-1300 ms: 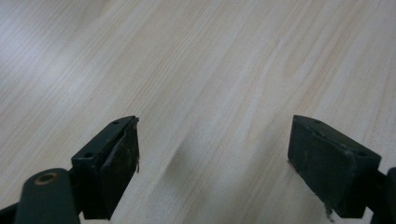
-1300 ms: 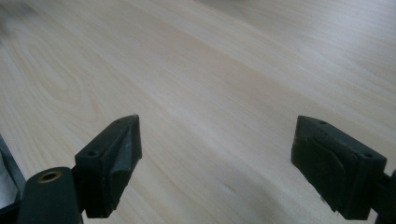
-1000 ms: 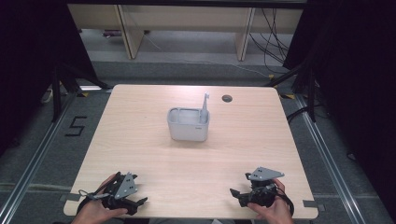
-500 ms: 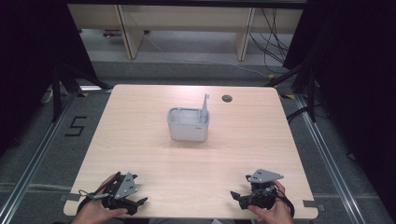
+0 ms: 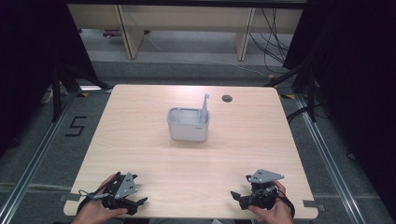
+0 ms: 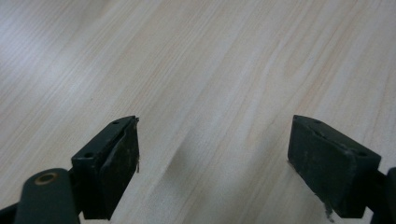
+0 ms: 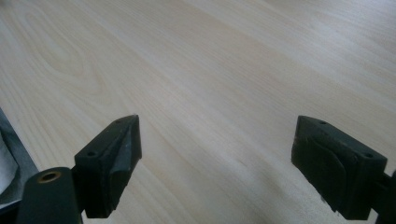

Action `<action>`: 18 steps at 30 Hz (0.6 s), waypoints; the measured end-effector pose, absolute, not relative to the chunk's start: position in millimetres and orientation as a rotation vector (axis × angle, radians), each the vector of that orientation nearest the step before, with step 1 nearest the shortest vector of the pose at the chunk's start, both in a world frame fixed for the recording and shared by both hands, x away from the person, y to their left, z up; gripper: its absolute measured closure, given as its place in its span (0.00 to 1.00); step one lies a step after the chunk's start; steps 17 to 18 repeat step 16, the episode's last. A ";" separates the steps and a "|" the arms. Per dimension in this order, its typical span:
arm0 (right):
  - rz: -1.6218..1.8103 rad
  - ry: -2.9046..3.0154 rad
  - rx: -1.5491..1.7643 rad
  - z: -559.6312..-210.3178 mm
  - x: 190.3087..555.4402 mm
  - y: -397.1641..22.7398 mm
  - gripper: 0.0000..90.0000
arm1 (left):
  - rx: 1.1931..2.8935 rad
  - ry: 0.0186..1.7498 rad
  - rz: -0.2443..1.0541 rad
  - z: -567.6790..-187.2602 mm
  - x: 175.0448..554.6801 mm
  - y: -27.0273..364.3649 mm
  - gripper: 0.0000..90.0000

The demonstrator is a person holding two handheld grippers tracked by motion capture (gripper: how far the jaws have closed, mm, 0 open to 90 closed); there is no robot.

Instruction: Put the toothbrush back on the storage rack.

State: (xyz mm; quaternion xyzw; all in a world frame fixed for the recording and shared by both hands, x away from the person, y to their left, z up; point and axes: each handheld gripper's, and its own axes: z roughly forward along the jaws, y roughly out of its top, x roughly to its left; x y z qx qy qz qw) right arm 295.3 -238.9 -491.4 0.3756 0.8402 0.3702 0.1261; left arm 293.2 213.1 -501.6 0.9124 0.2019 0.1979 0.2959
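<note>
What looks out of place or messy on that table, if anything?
Nothing stands out. The grey caddy sits upright mid-table with a toothbrush standing in its right end. The left gripper and right gripper rest near the front edge, jaws apart and empty.

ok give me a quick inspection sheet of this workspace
surface: light wood table, grommet hole near far edge
job's things: grey caddy mid-table, toothbrush upright in its right end
clutter: nothing seen
grippers: left hand-held gripper and right hand-held gripper both open, empty, at the near edge
cables: loose cables on floor beyond table
surroundings: grey floor, "5" marking at left, shelving legs behind
</note>
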 end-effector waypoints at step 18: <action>1.074 2.433 1.110 -490.5 295.5 -240.0 0.19 | 2.424 0.540 0.527 -501.7 293.2 213.1 0.18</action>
